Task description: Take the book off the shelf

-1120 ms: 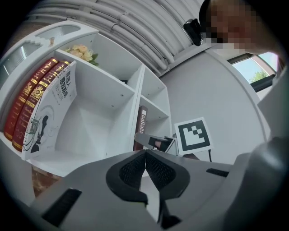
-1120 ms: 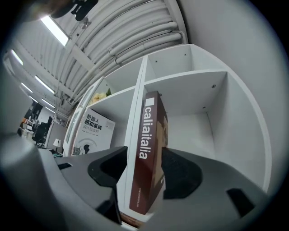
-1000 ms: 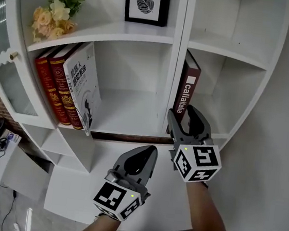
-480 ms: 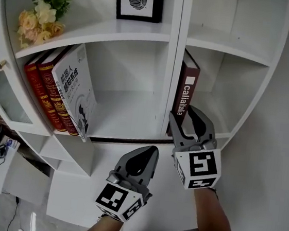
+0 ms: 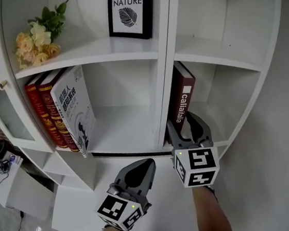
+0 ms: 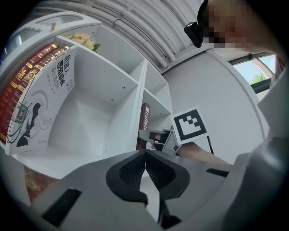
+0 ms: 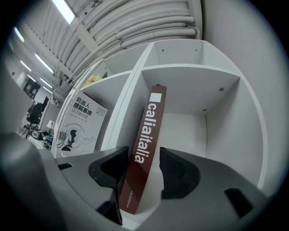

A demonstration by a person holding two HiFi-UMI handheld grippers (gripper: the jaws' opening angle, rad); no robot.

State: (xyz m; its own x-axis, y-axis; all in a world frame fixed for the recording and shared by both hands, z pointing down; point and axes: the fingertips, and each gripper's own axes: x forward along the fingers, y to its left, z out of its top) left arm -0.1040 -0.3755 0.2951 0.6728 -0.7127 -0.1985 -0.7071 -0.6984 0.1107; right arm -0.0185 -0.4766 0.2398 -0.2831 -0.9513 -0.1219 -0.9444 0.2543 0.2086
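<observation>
From the head view, my right gripper point(image 5: 184, 123) reaches into the right-hand compartment of the white shelf point(image 5: 122, 128). There the dark red book point(image 5: 180, 98) stands upright against the divider, its spine facing me. My jaws sit at the lower end of that spine. My left gripper point(image 5: 147, 163) hangs lower and to the left, in front of the shelf's edge and apart from everything on it. In the left compartment two red books point(image 5: 39, 106) and a white book point(image 5: 75, 107) lean together. Above them stand some flowers point(image 5: 36, 38) and a framed picture point(image 5: 128, 9).

In the left gripper view, my left jaws are together at the tips with nothing between them. Past them I see the dark red book and my right gripper's marker cube in front of it.

In the right gripper view, my right jaws are apart and have just been opening. The dark red book point(image 7: 144, 149) stands between them. The left jaw lies close along the book's side, but I cannot tell whether it touches. A clear gap separates the right jaw from the cover, so nothing is clamped. The book's foot rests on the shelf floor.
</observation>
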